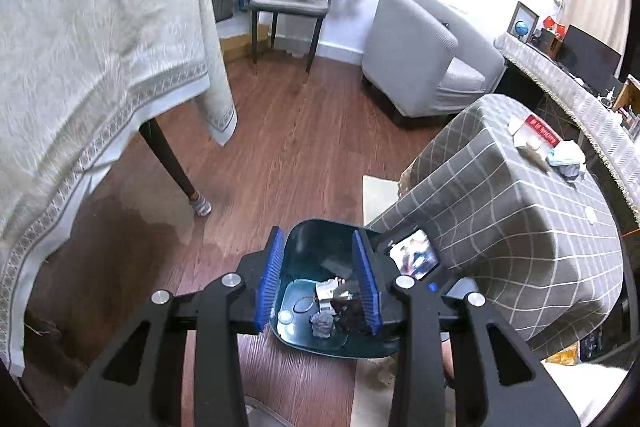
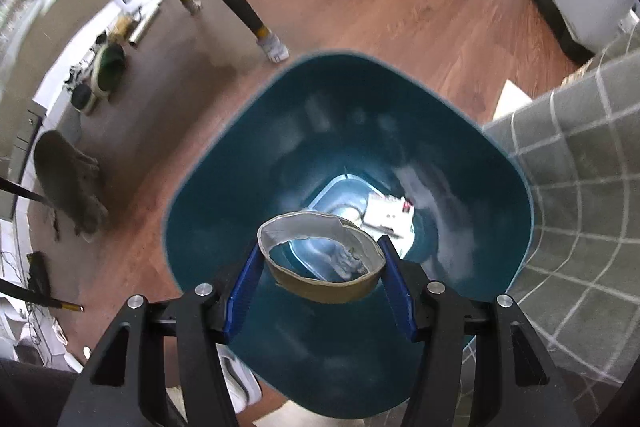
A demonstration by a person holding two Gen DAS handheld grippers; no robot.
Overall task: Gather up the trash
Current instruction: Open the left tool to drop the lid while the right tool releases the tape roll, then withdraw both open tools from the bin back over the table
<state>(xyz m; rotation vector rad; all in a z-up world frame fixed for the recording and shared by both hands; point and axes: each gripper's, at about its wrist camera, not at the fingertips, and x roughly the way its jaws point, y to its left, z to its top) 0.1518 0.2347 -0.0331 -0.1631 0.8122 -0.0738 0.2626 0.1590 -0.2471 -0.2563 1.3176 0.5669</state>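
Over wood floor (image 2: 400,15), right tongs (image 2: 320,281) pinch cardboard ring (image 2: 320,291) above bin (image 2: 224,195)

bin: I see the dark teal plastic waste bin (image 2: 224,187) with its mouth open and unblocked from above | right of bin: grey checked cloth-covered table (image 2: 580,187) touches the rim, no passage | left and beyond bin: bare wooden floor (image 1: 280,147), free | far left of bin: black table leg (image 1: 168,163) stands clear.

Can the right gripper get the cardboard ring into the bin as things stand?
Probably yes. The right gripper holds the cardboard ring directly over the teal bin's open mouth; nothing visible lies between them.
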